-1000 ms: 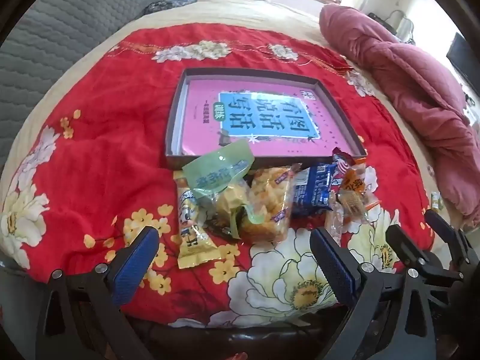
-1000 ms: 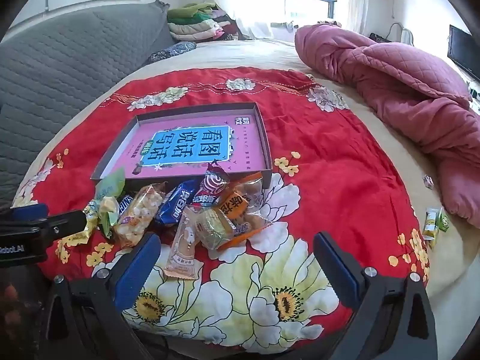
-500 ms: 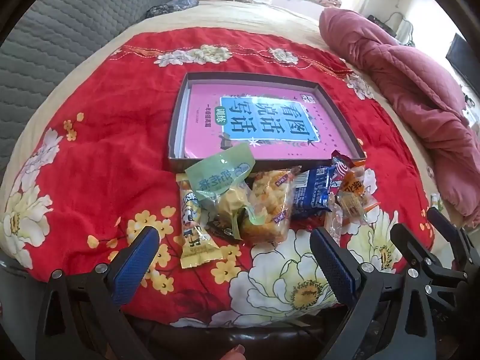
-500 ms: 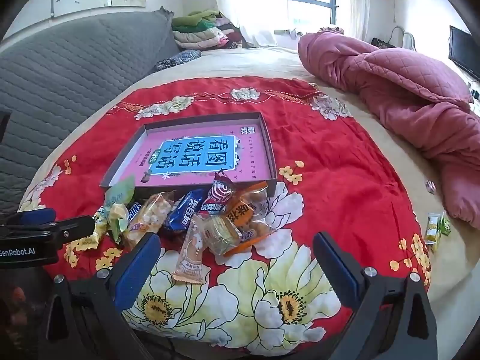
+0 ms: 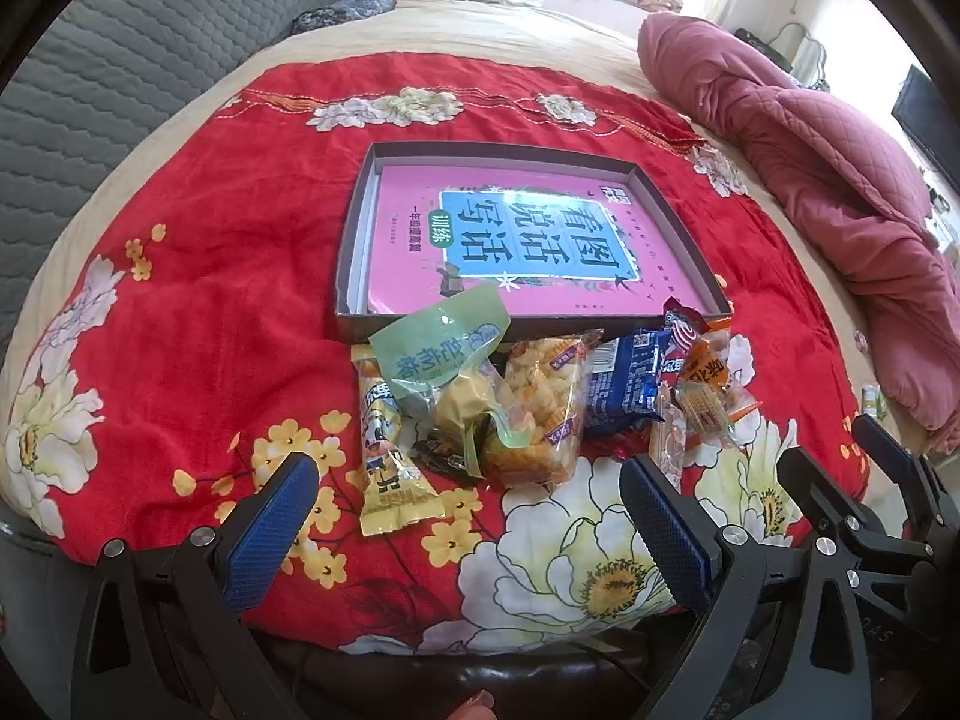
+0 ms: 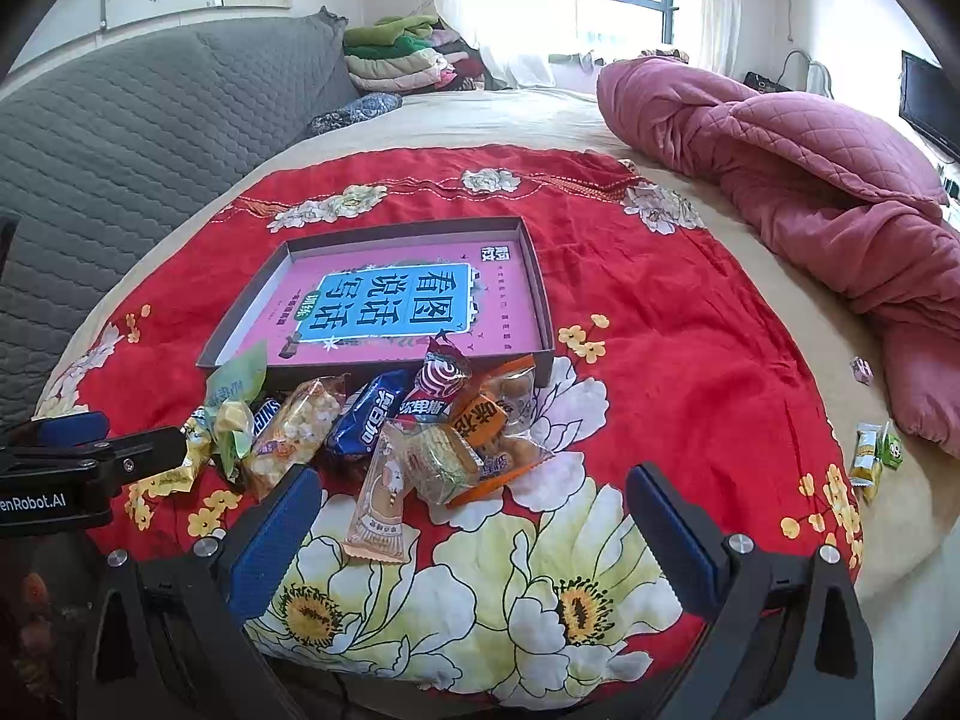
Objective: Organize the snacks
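snacks [image 5: 528, 396] beyond open left claw [image 5: 468, 492]

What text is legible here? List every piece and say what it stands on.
"看图说话写话": pink book in the box, seen upside down.
"训练": green badge on the same cover.
"enRobot.AI": side of the left gripper, first letters cut off in the right wrist view.
Snack packets: print too crumpled to read reliably.
Book's small print: too small.
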Motion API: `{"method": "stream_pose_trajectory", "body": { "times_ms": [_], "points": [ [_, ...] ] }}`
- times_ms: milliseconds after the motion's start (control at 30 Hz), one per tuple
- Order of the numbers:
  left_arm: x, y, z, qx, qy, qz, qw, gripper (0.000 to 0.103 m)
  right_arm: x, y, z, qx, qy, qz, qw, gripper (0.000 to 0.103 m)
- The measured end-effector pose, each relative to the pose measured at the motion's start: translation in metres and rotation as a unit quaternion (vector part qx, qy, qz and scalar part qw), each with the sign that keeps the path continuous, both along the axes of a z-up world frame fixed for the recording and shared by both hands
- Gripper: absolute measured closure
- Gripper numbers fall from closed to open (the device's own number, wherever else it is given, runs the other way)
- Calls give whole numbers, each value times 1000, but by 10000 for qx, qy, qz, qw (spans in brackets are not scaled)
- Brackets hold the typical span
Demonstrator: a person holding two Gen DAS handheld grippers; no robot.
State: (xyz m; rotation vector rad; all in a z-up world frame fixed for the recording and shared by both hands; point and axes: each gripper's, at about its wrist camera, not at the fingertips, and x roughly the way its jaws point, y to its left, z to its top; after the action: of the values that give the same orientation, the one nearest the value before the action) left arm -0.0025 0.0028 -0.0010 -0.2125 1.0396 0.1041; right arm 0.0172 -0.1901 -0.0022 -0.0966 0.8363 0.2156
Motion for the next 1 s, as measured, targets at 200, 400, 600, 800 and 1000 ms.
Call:
{"method": "stream_pose_trajectory", "body": {
  "times_ms": [200, 400, 600, 800, 1000],
  "points": [
    [0, 0, -1, 2, 2, 6, 10000, 3, 1, 1, -1, -19, 12, -7, 10000, 1],
    [0, 0, 0, -2, 0, 1, 10000, 3, 0, 0, -1, -16, 10, -3, 10000, 1],
    [-1, 1, 0, 5, -10, 18, 10000, 3, 0, 0, -1, -12, 8, -2, 10000, 1],
    [-1, 2, 1, 8, -6, 13, 10000, 3, 0, 0, -1, -15, 8, -2, 10000, 1],
    [-1, 4, 2, 6, -6, 34, 10000, 3, 0, 0, -2, -15, 15, -1, 10000, 1]
  ]
}}
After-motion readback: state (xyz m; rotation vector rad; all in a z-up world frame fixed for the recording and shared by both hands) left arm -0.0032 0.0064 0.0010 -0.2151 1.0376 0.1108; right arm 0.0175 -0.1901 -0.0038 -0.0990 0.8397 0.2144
